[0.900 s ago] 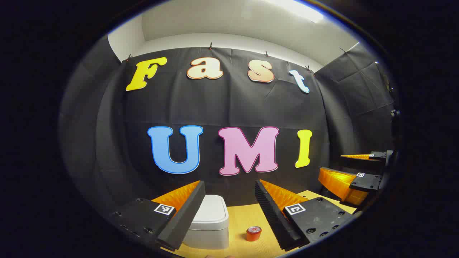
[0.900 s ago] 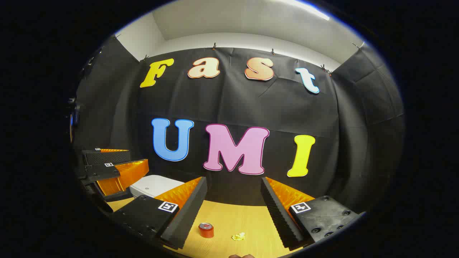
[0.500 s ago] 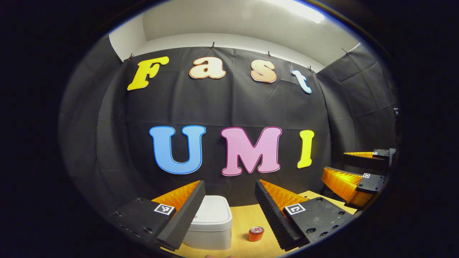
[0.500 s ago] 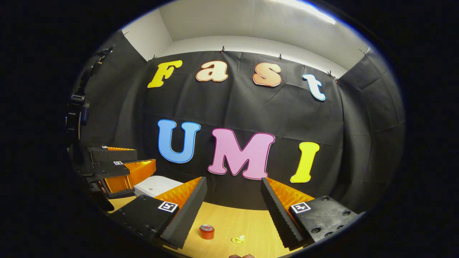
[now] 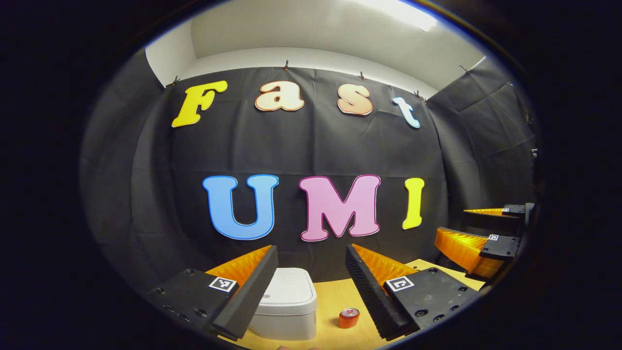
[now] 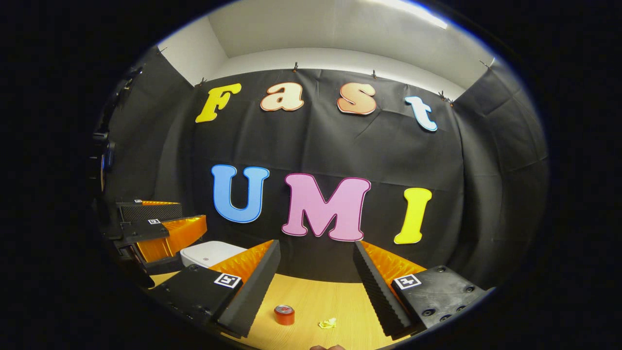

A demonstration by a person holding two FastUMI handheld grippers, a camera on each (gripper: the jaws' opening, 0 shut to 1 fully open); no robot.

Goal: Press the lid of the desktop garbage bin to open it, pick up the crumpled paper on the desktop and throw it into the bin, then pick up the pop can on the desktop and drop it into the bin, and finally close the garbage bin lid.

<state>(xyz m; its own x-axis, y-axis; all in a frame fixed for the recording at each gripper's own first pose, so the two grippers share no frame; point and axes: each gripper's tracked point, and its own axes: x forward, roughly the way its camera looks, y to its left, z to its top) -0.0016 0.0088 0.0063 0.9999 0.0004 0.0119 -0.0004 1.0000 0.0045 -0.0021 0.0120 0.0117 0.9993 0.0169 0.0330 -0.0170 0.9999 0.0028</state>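
Both grippers held up and level, jaws spread, nothing between them.

In the left gripper view the left gripper [image 5: 311, 253] points forward with its two fingers wide apart and nothing touching them; the right gripper [image 5: 478, 228] shows at that view's right side, turned sideways, its fingers also apart. In the right gripper view the right gripper [image 6: 316, 248] has its fingers parted and free, and the left gripper [image 6: 163, 218] hangs at the left side, parted too.

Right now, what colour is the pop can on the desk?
The pop can is red-orange with a silver top, standing upright; the right gripper view shows it best.
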